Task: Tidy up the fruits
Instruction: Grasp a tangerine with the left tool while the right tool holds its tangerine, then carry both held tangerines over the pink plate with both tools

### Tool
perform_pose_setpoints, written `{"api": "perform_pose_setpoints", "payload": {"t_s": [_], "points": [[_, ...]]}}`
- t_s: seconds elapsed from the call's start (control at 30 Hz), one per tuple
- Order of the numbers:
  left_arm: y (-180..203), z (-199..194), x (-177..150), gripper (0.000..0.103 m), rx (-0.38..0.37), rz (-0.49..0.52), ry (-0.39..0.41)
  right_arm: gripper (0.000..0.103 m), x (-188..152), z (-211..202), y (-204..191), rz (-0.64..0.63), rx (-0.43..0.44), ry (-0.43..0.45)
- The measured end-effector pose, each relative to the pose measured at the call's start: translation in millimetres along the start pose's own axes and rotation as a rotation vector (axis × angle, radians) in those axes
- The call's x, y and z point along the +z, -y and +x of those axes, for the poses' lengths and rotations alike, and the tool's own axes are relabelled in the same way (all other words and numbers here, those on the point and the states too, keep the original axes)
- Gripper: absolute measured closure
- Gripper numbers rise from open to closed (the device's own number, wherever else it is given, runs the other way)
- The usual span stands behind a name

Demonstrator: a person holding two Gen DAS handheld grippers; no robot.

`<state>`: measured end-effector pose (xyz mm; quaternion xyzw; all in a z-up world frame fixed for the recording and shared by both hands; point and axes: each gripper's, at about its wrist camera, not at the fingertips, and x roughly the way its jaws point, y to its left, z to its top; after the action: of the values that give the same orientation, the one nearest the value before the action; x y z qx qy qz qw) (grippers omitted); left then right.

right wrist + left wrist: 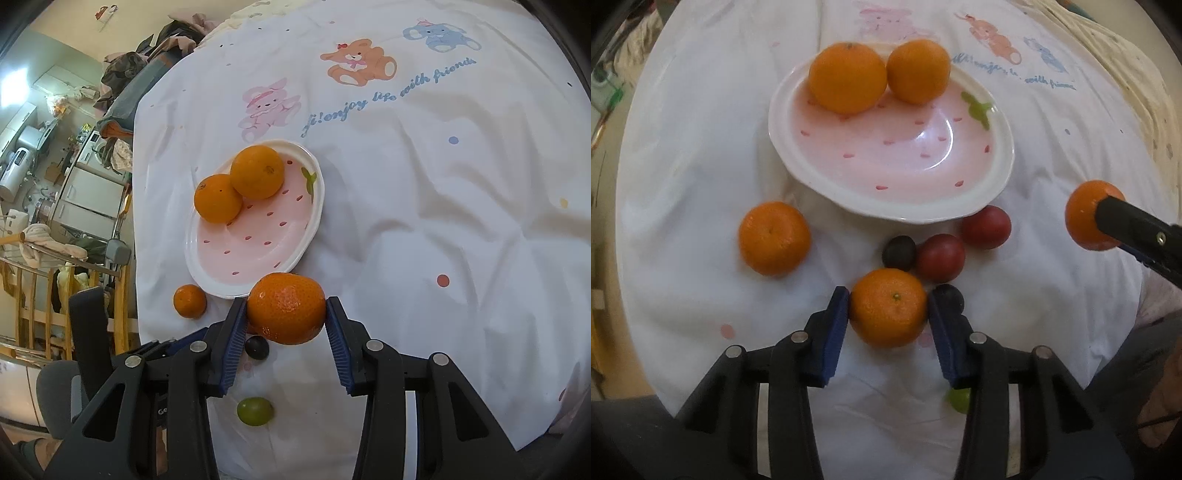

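A pink strawberry-pattern plate (975,206) (255,273) holds two oranges (847,82) (919,71) at its far side. My left gripper (888,308) is shut on a mandarin (888,306) that rests low on the white cloth. My right gripper (286,310) is shut on another mandarin (286,308) and holds it above the cloth near the plate's front edge; it shows at the right in the left wrist view (1089,216). A loose mandarin (774,238) (190,301) lies left of the plate.
Two red plums (986,227) (941,257), two dark grapes (898,252) (949,297) and a green grape (958,399) (255,411) lie on the cloth in front of the plate. The table edge runs along the left, with room clutter beyond.
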<state>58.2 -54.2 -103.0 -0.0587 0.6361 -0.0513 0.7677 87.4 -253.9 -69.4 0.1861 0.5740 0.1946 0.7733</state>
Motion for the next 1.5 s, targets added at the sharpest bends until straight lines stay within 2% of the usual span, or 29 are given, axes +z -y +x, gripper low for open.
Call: {"api": "perform_pose_setpoints", "payload": {"t_s": [0.17,0.5,0.73,0.93,1.1,1.5], "points": [[-4,-11,-4,0.065,-0.017,0.005,0.024,0.058,-1,1,0,-0.007,-0.011,0.001],[-29,-38,-14,0.065,-0.002,-0.019,0.095,0.058,-2,1,-4,-0.025,-0.027,0.013],[-52,-69,-14,0.065,0.026,-0.073,0.202,0.058,-1,-9,-9,-0.036,0.002,0.056],[-59,-90,-1,0.065,0.034,-0.118,0.277,0.058,4,-30,-11,-0.041,0.042,0.136],[-54,-102,16,0.065,0.042,-0.108,0.312,0.058,12,-46,-11,-0.038,0.073,0.2],[-46,-109,60,0.065,0.073,-0.039,0.321,0.058,48,-51,-4,-0.042,0.058,0.23]]}}
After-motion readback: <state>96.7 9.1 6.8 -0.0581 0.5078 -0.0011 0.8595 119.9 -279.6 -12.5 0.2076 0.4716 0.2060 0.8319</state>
